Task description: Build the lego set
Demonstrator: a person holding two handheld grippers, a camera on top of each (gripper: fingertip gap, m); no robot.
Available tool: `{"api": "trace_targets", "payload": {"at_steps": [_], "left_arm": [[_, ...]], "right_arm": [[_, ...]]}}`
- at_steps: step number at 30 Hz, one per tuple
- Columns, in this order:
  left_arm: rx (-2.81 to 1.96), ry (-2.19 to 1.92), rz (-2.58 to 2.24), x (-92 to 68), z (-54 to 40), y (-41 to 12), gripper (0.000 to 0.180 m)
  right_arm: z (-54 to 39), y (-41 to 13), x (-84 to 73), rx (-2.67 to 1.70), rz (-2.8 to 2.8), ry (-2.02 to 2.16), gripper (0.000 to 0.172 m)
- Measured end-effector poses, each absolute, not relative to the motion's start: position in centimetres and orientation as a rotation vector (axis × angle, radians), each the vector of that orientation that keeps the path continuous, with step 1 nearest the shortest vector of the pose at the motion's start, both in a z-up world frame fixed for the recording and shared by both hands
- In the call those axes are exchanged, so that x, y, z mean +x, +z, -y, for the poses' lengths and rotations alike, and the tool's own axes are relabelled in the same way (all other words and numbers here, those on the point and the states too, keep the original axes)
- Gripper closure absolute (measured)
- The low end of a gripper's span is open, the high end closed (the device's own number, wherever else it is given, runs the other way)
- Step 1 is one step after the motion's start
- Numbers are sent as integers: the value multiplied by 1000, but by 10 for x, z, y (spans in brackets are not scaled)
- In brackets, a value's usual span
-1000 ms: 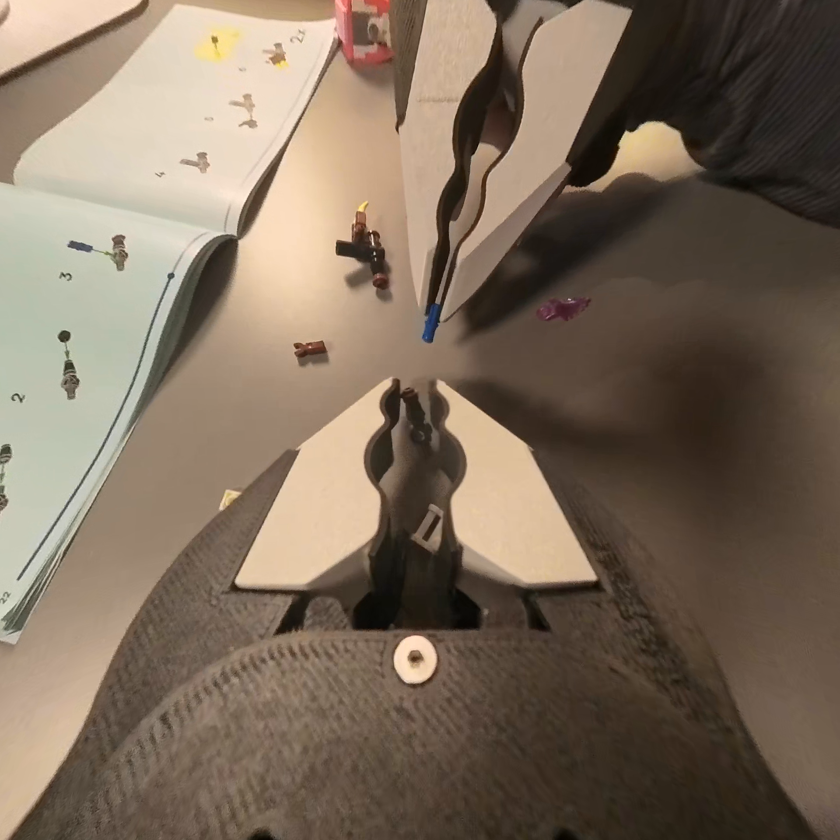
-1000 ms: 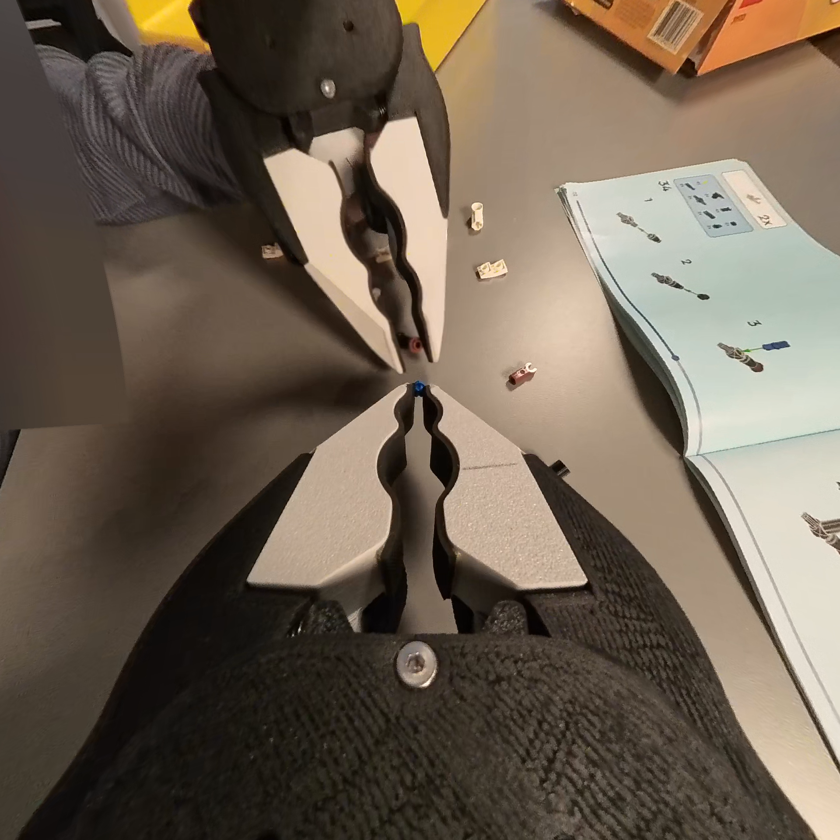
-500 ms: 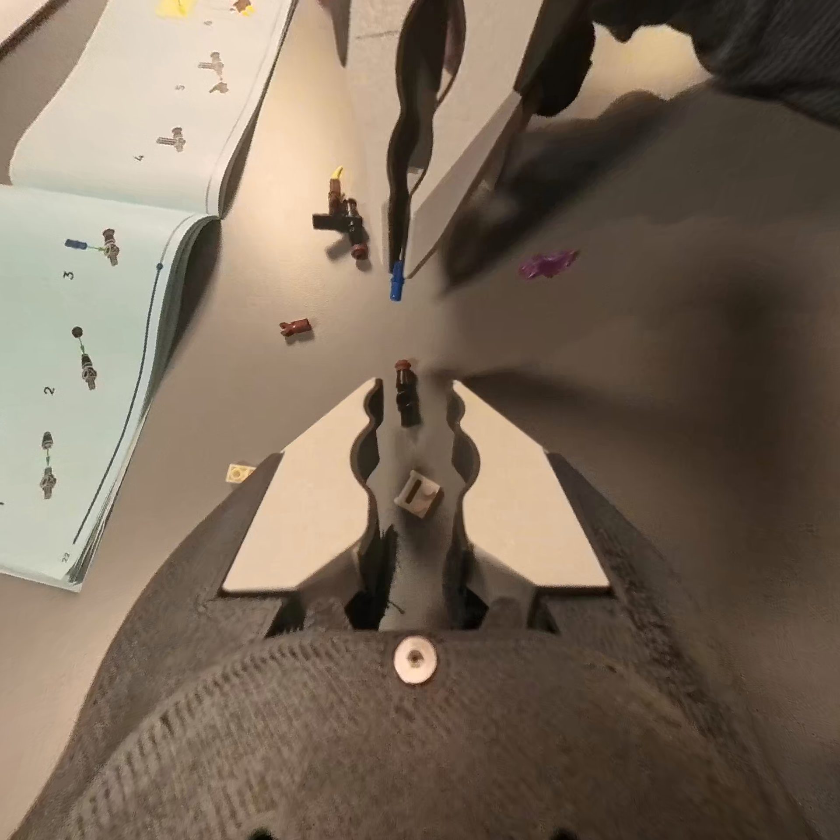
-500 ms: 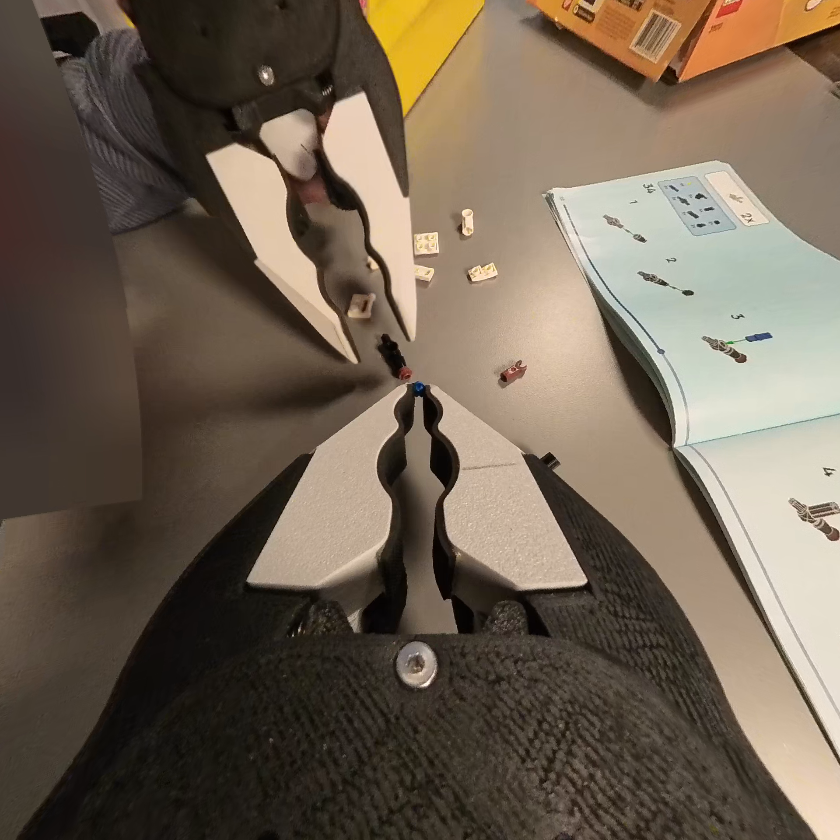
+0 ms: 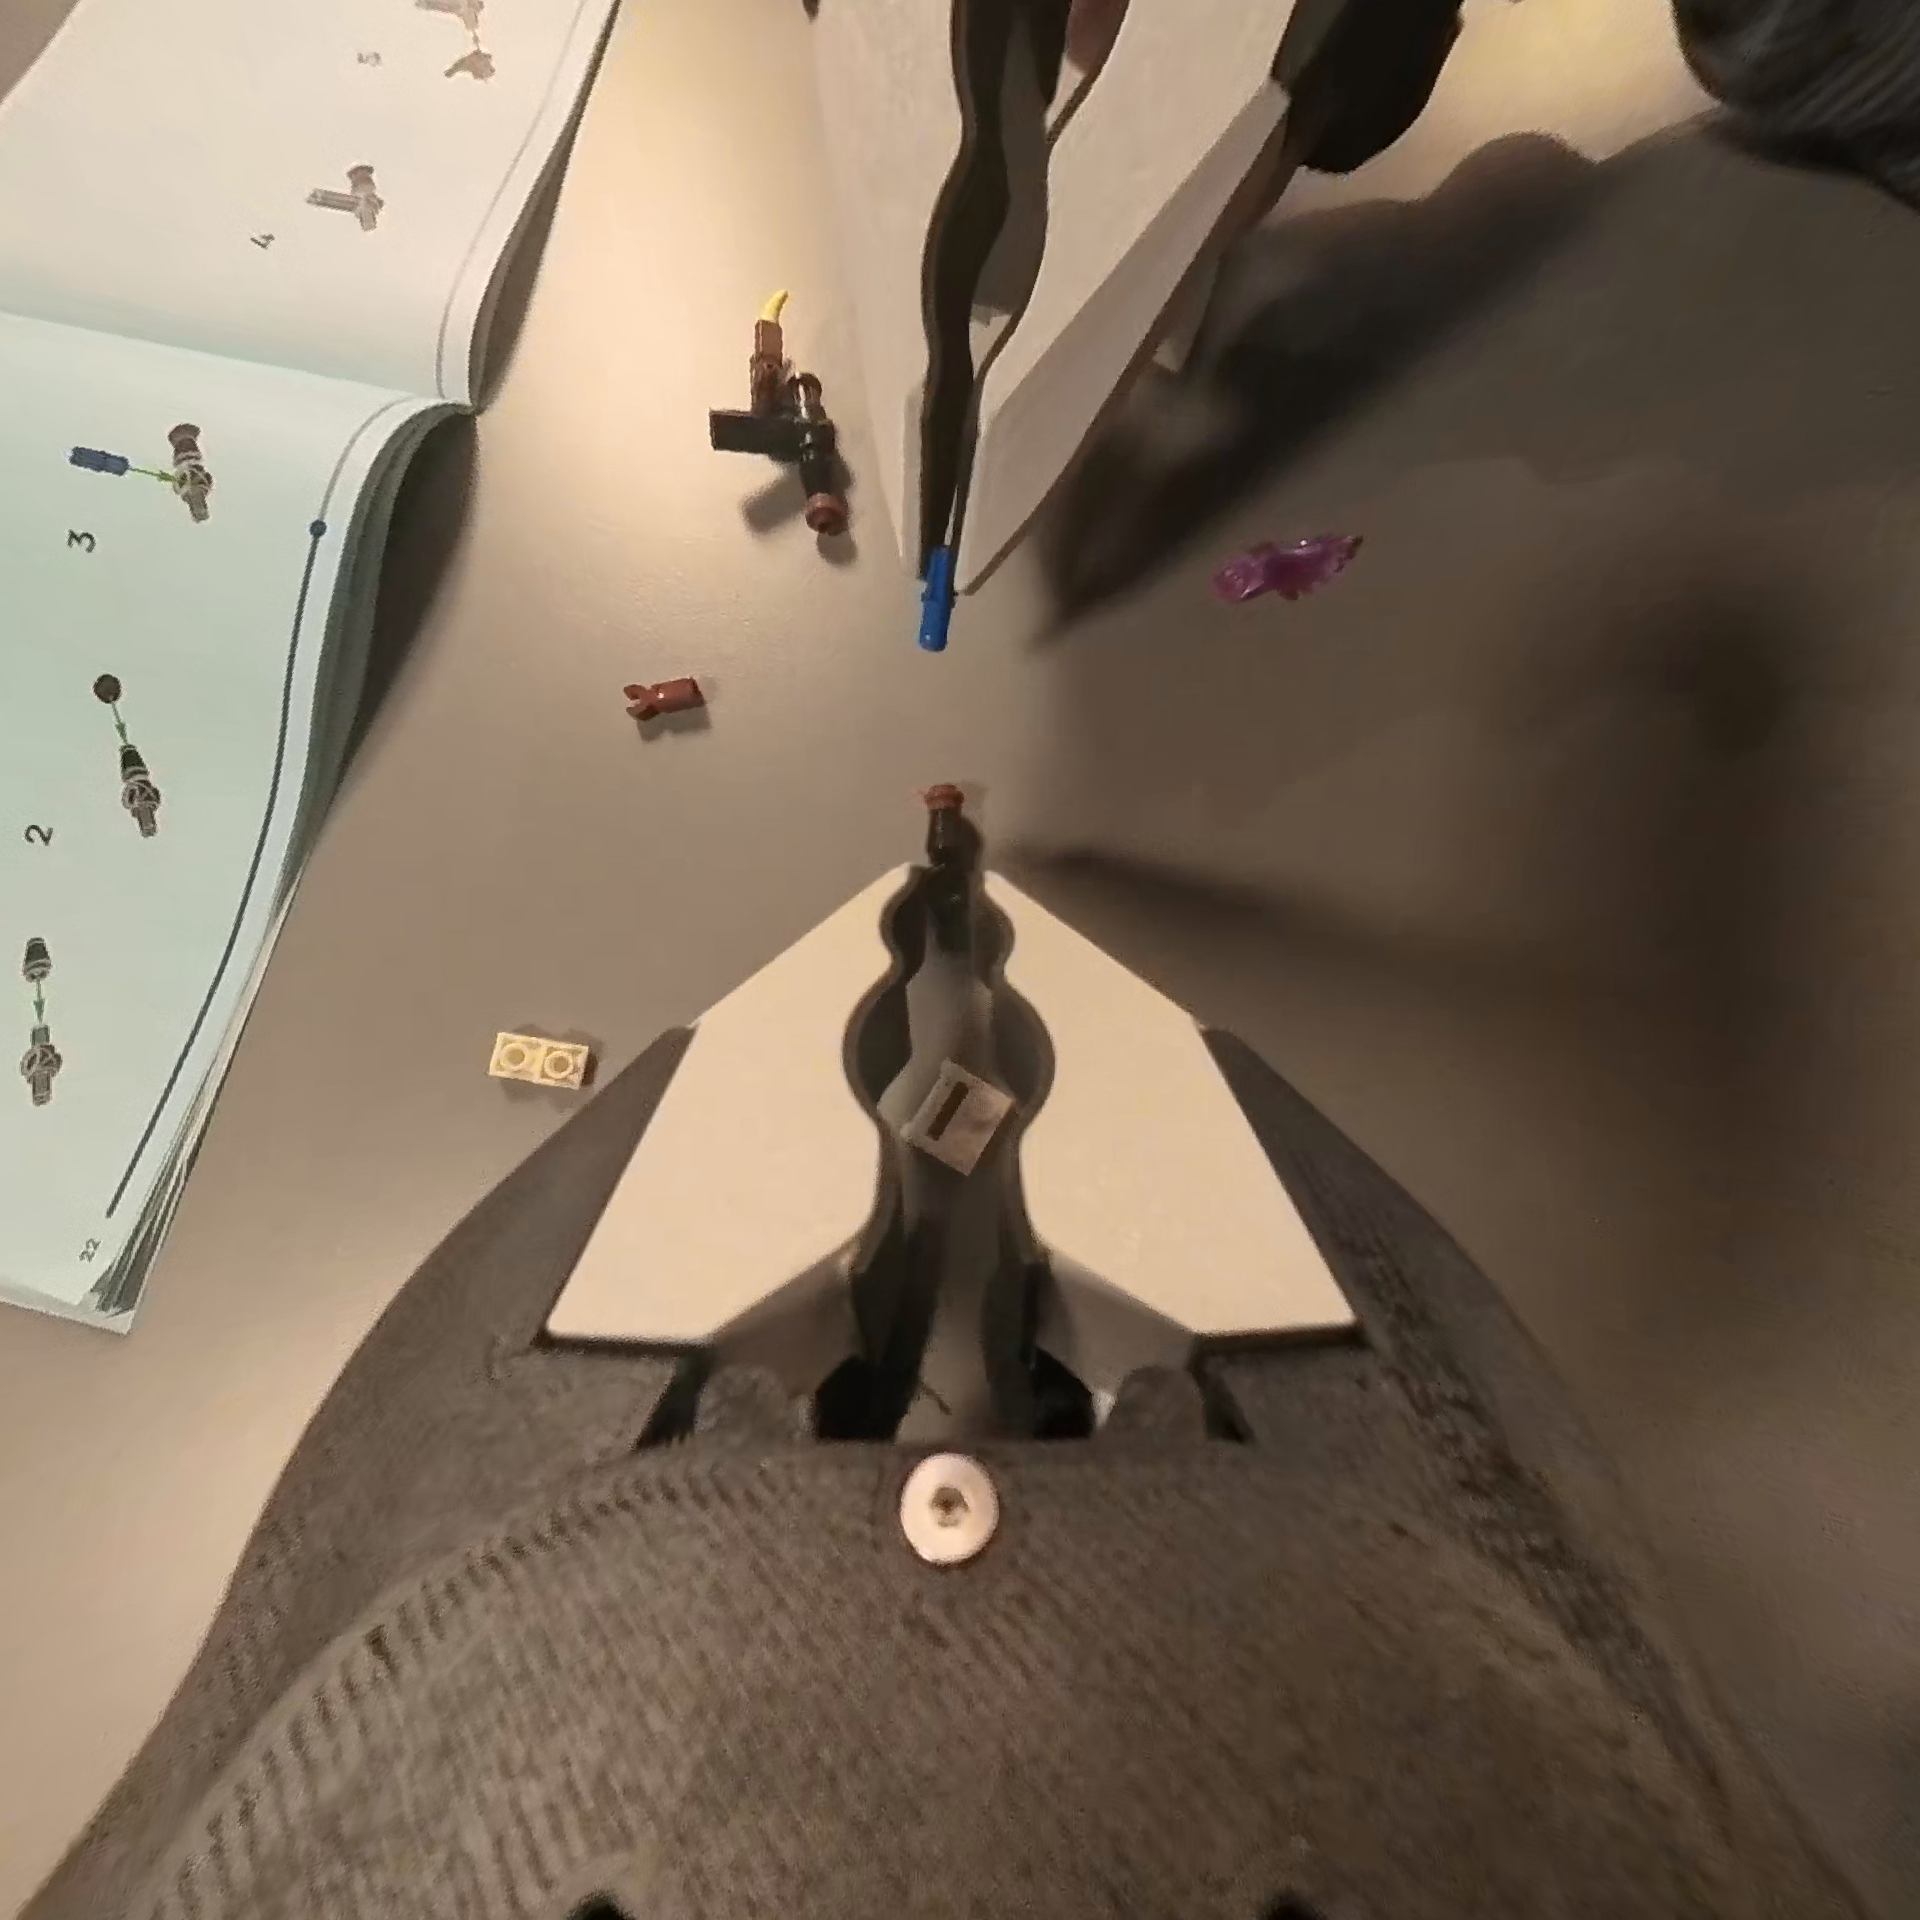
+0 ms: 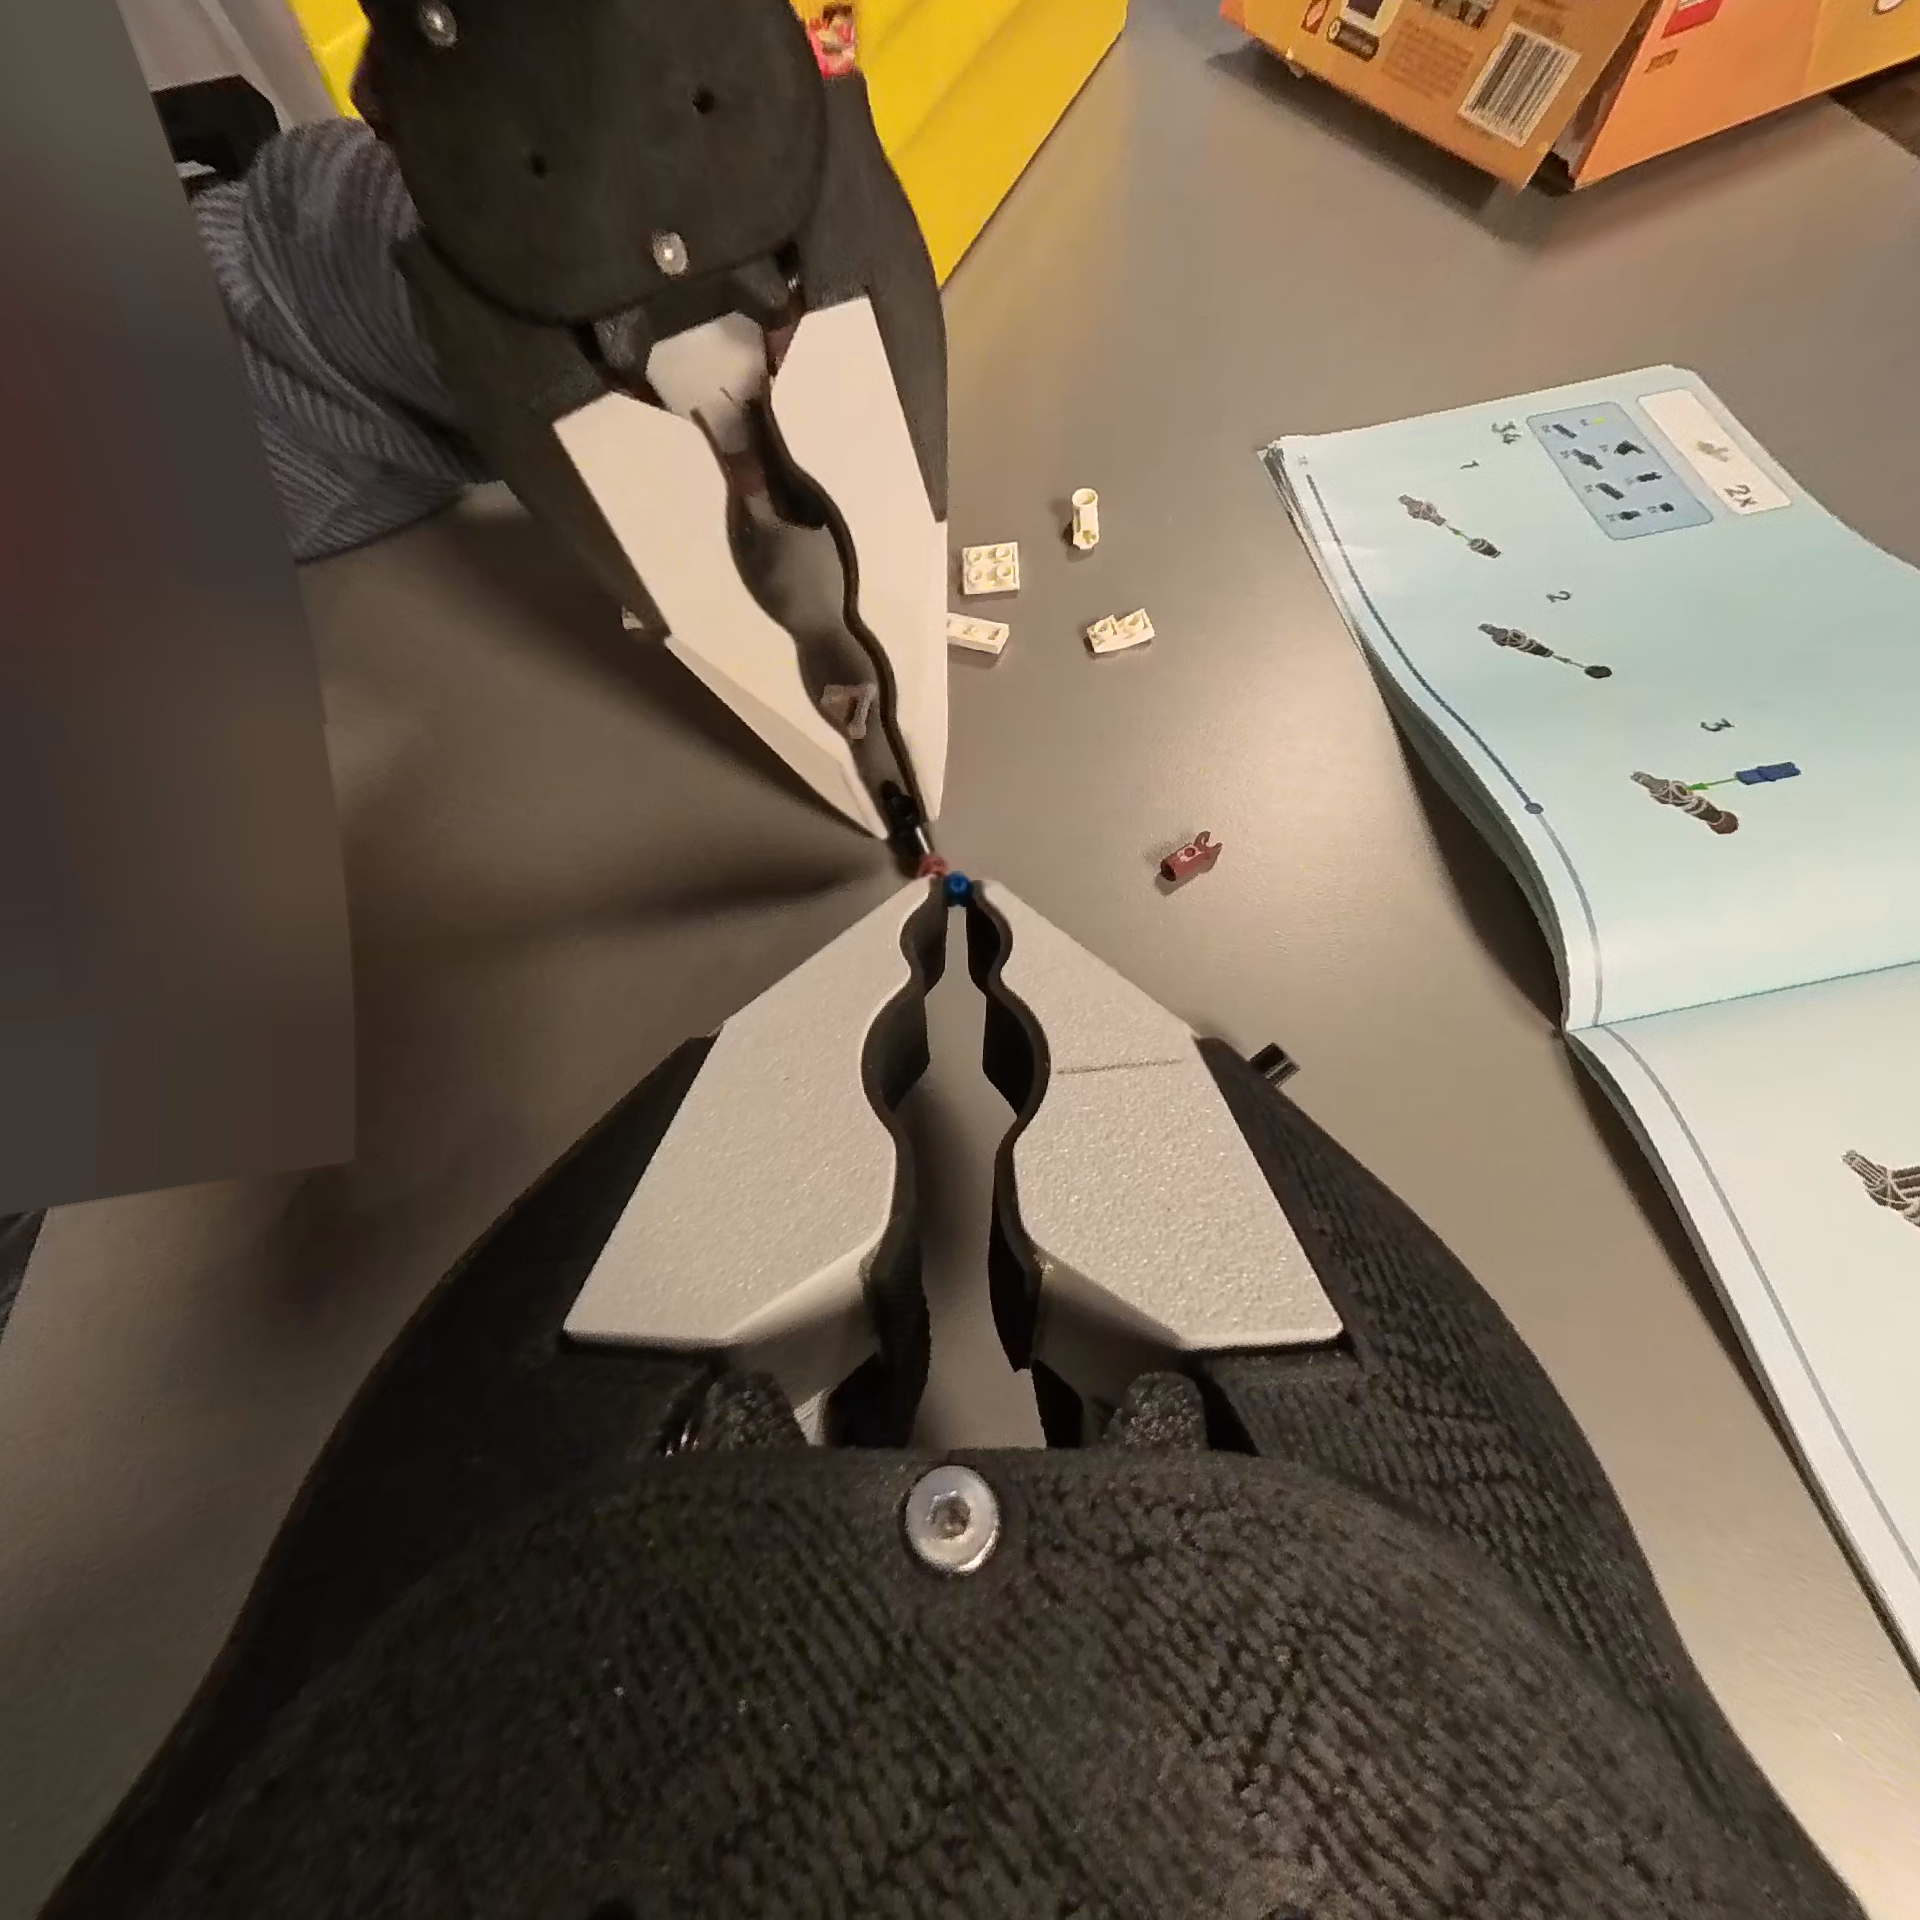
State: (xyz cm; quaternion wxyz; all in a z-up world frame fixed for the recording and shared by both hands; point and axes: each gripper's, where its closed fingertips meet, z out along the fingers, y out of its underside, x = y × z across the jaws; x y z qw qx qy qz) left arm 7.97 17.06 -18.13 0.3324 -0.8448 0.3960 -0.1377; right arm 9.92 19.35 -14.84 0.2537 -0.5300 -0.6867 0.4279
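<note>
Left hand-held gripper [image 5: 943, 868] narrow, clamped on small black rod piece with reddish-brown cap [image 5: 943, 831]. Right hand-held gripper [image 6: 957, 902] pinched on short blue plastic pin [image 6: 957, 887]. Tips nearly touching above grey bench [image 6: 1351, 260]. Judgement: keep both pieces coaxial, grips firm.

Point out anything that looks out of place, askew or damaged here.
Nothing looks damaged or spilled. Small bricks lie scattered loose on the table, a tan plate and a purple piece among them. The booklet lies open, and the orange box gapes at its end.
</note>
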Motion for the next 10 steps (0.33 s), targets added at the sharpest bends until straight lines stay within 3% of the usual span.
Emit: {"api": "trace_targets", "payload": {"at_steps": [5, 10], "left_arm": [[-1967, -502, -766, 79, -192, -129, 175], [-1368, -1175, -367, 75, -179, -28, 176]], "right_arm": [[-204, -103, 90, -1304, 1624, 1238, 170], [-191, -27, 86, -1073, 1339, 1338, 170]]}}
